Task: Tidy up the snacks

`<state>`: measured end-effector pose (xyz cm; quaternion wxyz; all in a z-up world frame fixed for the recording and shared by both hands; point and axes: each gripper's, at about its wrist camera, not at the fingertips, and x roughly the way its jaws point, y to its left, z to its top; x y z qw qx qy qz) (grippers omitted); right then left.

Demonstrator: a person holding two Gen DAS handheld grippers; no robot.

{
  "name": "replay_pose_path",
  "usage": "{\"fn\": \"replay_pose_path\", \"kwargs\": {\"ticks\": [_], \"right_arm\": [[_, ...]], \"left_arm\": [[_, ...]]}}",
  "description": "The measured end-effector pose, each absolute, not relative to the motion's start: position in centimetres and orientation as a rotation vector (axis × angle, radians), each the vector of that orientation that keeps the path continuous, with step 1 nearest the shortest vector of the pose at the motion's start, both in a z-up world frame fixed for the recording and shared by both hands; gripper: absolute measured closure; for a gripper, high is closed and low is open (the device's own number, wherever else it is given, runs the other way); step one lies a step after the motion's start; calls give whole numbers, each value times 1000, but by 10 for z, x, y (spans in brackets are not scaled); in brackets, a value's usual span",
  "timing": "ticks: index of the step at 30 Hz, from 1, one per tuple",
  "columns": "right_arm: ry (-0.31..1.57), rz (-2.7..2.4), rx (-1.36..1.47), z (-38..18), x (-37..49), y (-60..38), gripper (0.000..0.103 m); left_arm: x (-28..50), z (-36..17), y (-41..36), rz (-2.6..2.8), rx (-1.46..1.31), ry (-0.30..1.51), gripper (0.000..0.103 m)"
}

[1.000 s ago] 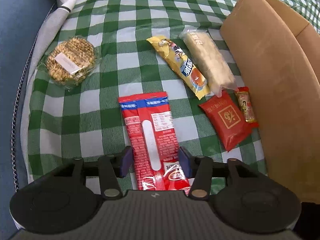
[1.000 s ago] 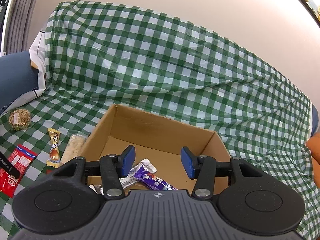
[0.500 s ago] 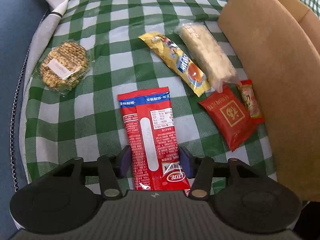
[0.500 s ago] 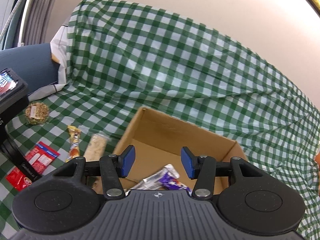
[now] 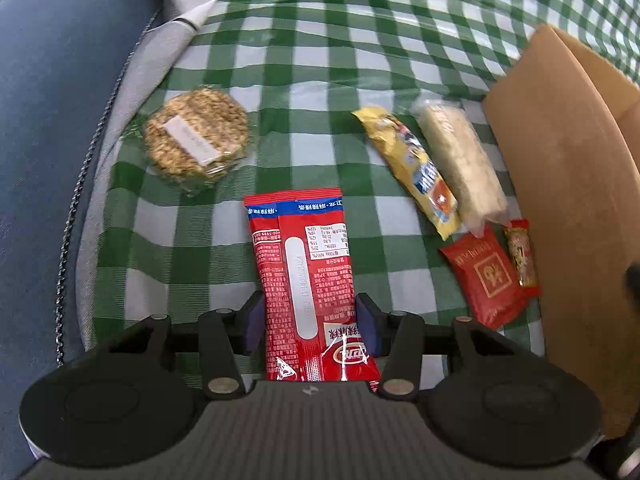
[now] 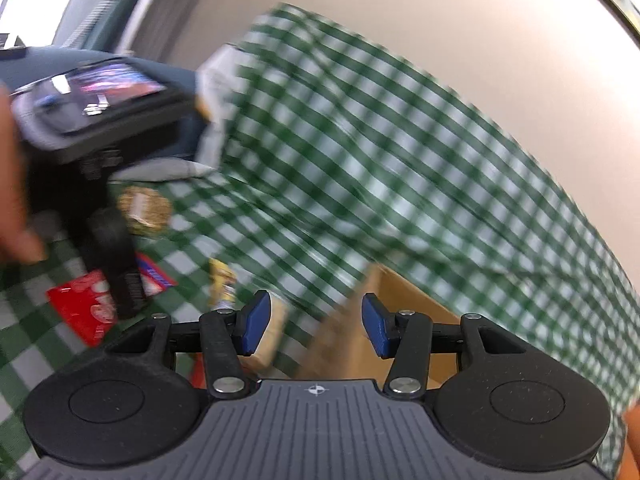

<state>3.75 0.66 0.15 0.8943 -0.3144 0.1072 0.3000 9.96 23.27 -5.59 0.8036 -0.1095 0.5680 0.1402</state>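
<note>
Left wrist view: the left gripper (image 5: 310,320), its jaws just closing, brackets the long red packet (image 5: 306,276) flat on the checked cloth (image 5: 320,60) beside the cardboard box (image 5: 568,184), pads at its edges, apparently for lifting. Right wrist view, blurred: the right gripper (image 6: 316,326) stands half open and empty above the box's edge, seemingly free for another snack.

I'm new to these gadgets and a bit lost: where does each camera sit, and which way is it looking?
Left wrist: on the left gripper, looking steeply down at the long red snack packet between its blue pads, on the green checked cloth.
Right wrist: on the right gripper, looking across, blurred; jaws empty; a hand at left.
Shared: red packet, round grain cake, brown cardboard box.
</note>
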Motion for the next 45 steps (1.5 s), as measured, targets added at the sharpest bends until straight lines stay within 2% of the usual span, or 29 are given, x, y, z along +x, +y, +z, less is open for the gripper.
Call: {"fn": "replay_pose_path", "kwargs": {"ticks": [13, 21, 30, 33, 38, 42, 45], "right_arm": [[367, 725, -764, -37, 26, 67, 51], [574, 670, -797, -74, 56, 89, 51], [665, 606, -794, -92, 78, 96, 52], [675, 614, -784, -91, 77, 95, 61], [699, 607, -773, -91, 80, 93, 83], [708, 597, -757, -91, 84, 91, 85], [708, 598, -751, -91, 84, 91, 93]], "left_arm": [[95, -52, 249, 347, -276, 1192, 50], [94, -52, 250, 349, -283, 1189, 50], [94, -51, 251, 344, -288, 1179, 50], [94, -51, 250, 340, -288, 1176, 50], [94, -50, 249, 335, -288, 1170, 50], [94, -50, 250, 332, -288, 1169, 50], [93, -49, 250, 331, -288, 1168, 50]]}}
